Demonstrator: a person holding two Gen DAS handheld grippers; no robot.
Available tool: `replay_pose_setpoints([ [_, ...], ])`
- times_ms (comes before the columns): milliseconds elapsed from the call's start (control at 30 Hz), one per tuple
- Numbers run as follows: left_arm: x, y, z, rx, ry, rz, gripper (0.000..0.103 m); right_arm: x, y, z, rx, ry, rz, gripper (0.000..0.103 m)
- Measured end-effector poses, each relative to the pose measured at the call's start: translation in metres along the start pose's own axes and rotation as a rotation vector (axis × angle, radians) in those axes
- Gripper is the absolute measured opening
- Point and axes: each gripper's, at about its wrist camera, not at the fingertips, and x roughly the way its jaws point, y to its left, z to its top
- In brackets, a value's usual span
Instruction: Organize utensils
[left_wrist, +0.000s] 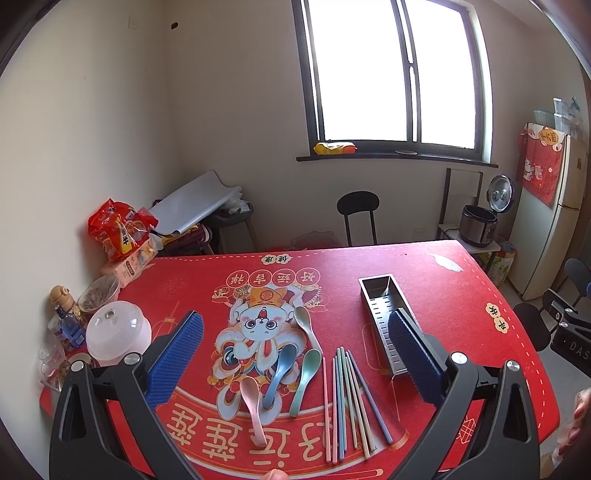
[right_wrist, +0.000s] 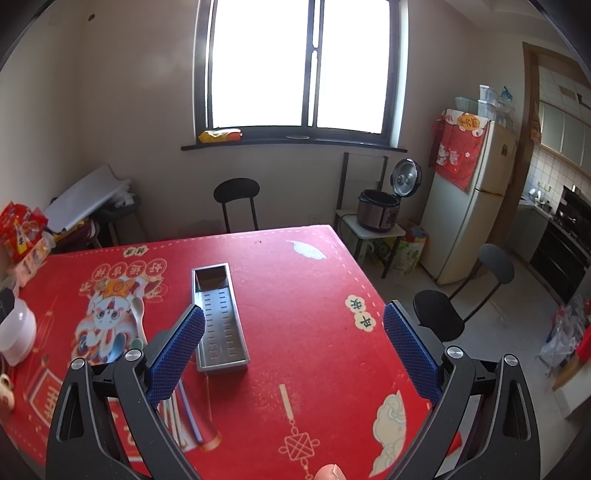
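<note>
Several plastic spoons lie on the red mat: a white spoon (left_wrist: 307, 325), a blue spoon (left_wrist: 280, 373), a green spoon (left_wrist: 305, 380) and a pink spoon (left_wrist: 253, 410). To their right lies a bundle of pastel chopsticks (left_wrist: 347, 402). A long steel utensil tray (left_wrist: 380, 317) sits empty to the right of them; it also shows in the right wrist view as the steel tray (right_wrist: 221, 317). My left gripper (left_wrist: 295, 328) hovers open above the spoons. My right gripper (right_wrist: 293, 325) hangs open just right of the tray, holding nothing.
At the table's left edge stand a pink lidded bowl (left_wrist: 118, 334), bottles, a glass bowl and snack packets (left_wrist: 120, 229). Black chairs (right_wrist: 443, 317) stand to the right and behind the table. A rice cooker (right_wrist: 380, 210) and fridge (right_wrist: 469, 199) are beyond.
</note>
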Motion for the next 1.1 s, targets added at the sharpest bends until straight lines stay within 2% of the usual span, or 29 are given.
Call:
replay_pose_setpoints([
  [300,-0.002,0.000,0.004,0.005,0.001,-0.027,0.098,-0.001,-0.003,-0.002,0.008,0.010,0.008,0.094],
  [400,0.000,0.011,0.009,-0.014,-0.013,-0.042,0.098,0.004,-0.004,0.000,0.016,0.025,0.026,0.094],
  [467,0.001,0.023,0.011,-0.037,-0.035,-0.039,0.098,0.009,-0.004,0.001,0.024,0.040,0.060,0.094],
  [567,0.010,0.041,0.011,-0.043,-0.049,-0.006,0.098,0.022,-0.002,0.002,0.038,0.065,0.158,0.094],
  [667,0.025,0.067,0.007,-0.057,-0.009,0.037,0.098,0.035,0.007,0.000,0.009,0.060,0.224,0.094],
  [800,0.048,0.109,-0.011,-0.111,0.049,0.009,0.098,0.057,0.032,-0.005,-0.109,0.059,0.237,0.094],
  [967,0.079,0.146,-0.042,-0.136,0.133,0.050,0.097,0.099,0.068,-0.021,-0.203,0.207,0.327,0.094],
  [1100,0.104,0.167,-0.069,-0.182,0.216,0.010,0.093,0.120,0.103,-0.039,-0.271,0.271,0.366,0.094],
])
